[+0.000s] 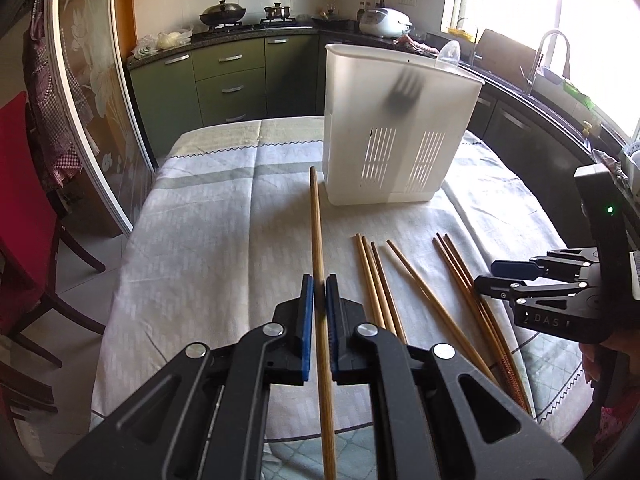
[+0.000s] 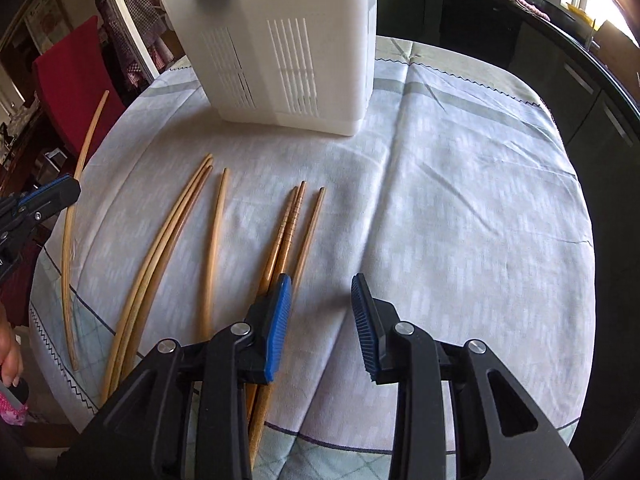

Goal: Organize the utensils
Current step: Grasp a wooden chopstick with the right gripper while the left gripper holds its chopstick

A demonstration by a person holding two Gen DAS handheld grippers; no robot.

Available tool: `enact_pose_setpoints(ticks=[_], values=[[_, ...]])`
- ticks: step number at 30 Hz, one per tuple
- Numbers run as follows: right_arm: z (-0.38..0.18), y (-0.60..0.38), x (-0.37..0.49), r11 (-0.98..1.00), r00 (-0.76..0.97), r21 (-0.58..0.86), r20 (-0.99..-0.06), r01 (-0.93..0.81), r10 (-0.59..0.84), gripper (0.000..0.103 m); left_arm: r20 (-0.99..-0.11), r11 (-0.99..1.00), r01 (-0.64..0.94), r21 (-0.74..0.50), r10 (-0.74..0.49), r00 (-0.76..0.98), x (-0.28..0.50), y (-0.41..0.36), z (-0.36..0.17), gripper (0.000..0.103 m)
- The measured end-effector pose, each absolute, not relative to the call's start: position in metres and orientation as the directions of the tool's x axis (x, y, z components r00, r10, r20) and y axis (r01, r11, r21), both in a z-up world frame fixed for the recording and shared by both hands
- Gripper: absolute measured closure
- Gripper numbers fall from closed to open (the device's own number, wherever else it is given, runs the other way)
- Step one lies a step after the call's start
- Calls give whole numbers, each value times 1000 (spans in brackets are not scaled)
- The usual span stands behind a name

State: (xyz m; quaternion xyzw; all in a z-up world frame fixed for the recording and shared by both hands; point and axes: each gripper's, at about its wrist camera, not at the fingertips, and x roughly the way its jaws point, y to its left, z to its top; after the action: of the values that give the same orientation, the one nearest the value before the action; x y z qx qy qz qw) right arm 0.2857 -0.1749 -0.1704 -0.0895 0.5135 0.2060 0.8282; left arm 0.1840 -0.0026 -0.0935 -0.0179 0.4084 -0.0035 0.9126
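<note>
A single chopstick (image 1: 319, 264) is clamped by the left gripper (image 1: 319, 292), lifted clear for the white holder (image 1: 394, 132), while the right gripper (image 2: 321, 300) is held unclenched beside the chopsticks (image 2: 280, 236) on the tabletop (image 2: 460, 200).

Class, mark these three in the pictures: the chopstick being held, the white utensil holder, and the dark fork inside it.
held chopstick (image 1: 316, 216), left wrist view, mid shaft.
white utensil holder (image 2: 276, 8), right wrist view, front wall.
dark fork (image 1: 404, 94), left wrist view, head seen through the wall.
</note>
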Motion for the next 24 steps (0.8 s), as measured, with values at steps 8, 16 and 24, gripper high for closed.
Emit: enact_pose_setpoints(ticks=[8, 16, 24], values=[[-175, -167, 284, 898, 397, 13, -894, -440, 207, 70, -726, 998, 5, -68, -53, 686, 180, 4, -92, 96], [-174, -157, 286, 887, 379, 15, -901, -461, 212, 88, -722, 996, 11, -87, -71, 689, 178, 7, -92, 96], [-162, -168, 290, 890, 379, 116, -875, -441, 301, 97, -708, 995, 14, -96, -79, 702, 172, 6, -84, 96]])
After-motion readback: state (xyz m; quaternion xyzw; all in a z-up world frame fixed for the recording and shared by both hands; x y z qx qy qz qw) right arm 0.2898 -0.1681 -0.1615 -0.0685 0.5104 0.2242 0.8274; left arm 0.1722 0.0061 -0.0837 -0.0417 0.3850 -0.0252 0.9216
